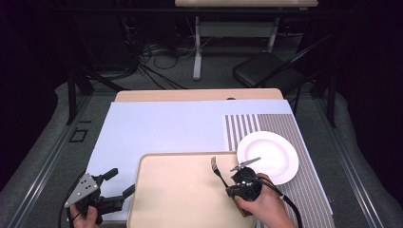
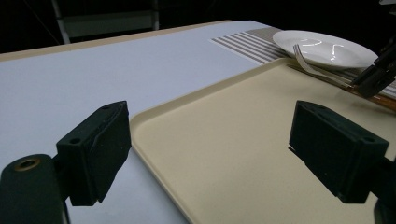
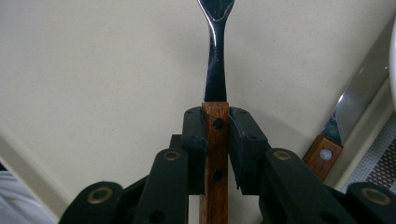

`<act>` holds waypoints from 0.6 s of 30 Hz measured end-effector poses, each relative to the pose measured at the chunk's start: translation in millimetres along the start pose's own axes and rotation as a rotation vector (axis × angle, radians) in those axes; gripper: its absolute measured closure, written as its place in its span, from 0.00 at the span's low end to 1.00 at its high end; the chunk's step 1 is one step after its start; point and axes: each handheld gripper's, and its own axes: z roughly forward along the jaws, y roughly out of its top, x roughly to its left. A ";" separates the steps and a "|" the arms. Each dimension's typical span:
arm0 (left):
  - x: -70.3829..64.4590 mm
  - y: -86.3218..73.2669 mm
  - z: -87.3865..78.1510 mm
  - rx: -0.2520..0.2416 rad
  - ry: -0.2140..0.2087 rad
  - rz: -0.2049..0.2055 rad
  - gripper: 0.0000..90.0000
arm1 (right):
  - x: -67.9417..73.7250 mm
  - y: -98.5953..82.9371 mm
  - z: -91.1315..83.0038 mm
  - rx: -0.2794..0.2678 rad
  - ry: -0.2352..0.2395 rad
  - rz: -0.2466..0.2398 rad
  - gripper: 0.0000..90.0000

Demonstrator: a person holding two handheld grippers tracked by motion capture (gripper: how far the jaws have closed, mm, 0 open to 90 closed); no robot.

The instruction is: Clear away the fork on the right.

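My right gripper (image 1: 231,185) is over the right part of the beige tray (image 1: 180,197), shut on the wooden handle of a fork (image 1: 217,170). In the right gripper view the jaws (image 3: 215,126) clamp the handle from both sides, and the fork (image 3: 215,70) points away just above the tray (image 3: 93,70). A knife (image 3: 348,109) with a wooden handle lies beside it, along the tray's right rim. My left gripper (image 1: 120,182) stands open at the tray's left edge, with nothing between its fingers (image 2: 210,144).
A white plate (image 1: 271,152) sits on a striped placemat (image 1: 285,128) right of the tray, on a pale blue table cover (image 1: 161,128). From the left gripper view, the plate (image 2: 331,49) lies past the fork (image 2: 303,58). A black chair (image 1: 266,71) stands beyond the table.
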 end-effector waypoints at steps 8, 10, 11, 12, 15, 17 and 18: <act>0.5 -0.1 -0.1 -0.001 -0.002 0.001 0.15 | -1.1 -0.4 4.5 0.029 -0.004 -0.008 0.86; 0.1 -0.1 0.2 -0.001 -0.003 -0.001 0.15 | -1.3 3.8 -2.1 0.164 -0.033 -0.029 0.86; -0.1 0.0 0.1 0.001 0.000 0.000 0.15 | -0.5 0.2 4.9 0.071 -0.021 -0.010 0.86; -0.1 0.0 0.1 0.001 -0.001 0.000 0.15 | -0.8 2.1 2.2 0.132 -0.032 -0.023 0.86; 0.3 -0.1 0.0 0.002 -0.002 -0.001 0.15 | -0.1 -0.5 8.9 0.077 -0.028 -0.014 0.86; 0.4 -0.1 0.0 0.003 -0.002 -0.001 0.15 | 0.6 -0.8 10.7 0.082 -0.037 -0.023 0.86; 0.4 -0.1 0.1 0.004 -0.002 -0.001 0.15 | 1.7 -2.7 14.9 0.030 -0.033 -0.016 0.86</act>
